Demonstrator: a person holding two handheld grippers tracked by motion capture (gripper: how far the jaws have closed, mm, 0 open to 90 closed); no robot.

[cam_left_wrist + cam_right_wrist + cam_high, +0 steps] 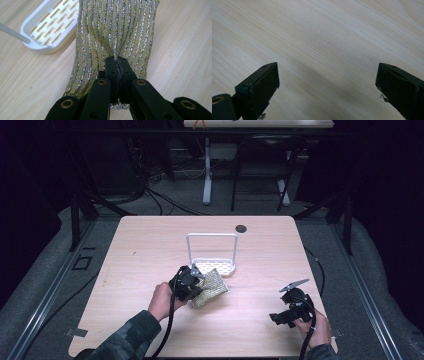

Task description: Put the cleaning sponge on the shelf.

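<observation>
Setting: lab or recording studio, dim. Evidence: one pale wood-grain desk with a dark round cable port near its far edge; black metal frame struts at left and right; grey padded floor covering around the desk; loose black cables on the far floor; white leg of a second desk at the far side; black surroundings; cabled hand-held gripper rigs.

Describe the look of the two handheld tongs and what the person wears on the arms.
Both the left tongs and the right tongs are black with two blocky jaws and brass-coloured rivets. A black cable trails from each. The right one carries a grey three-cornered plate. The left sleeve is dark camouflage.
</observation>
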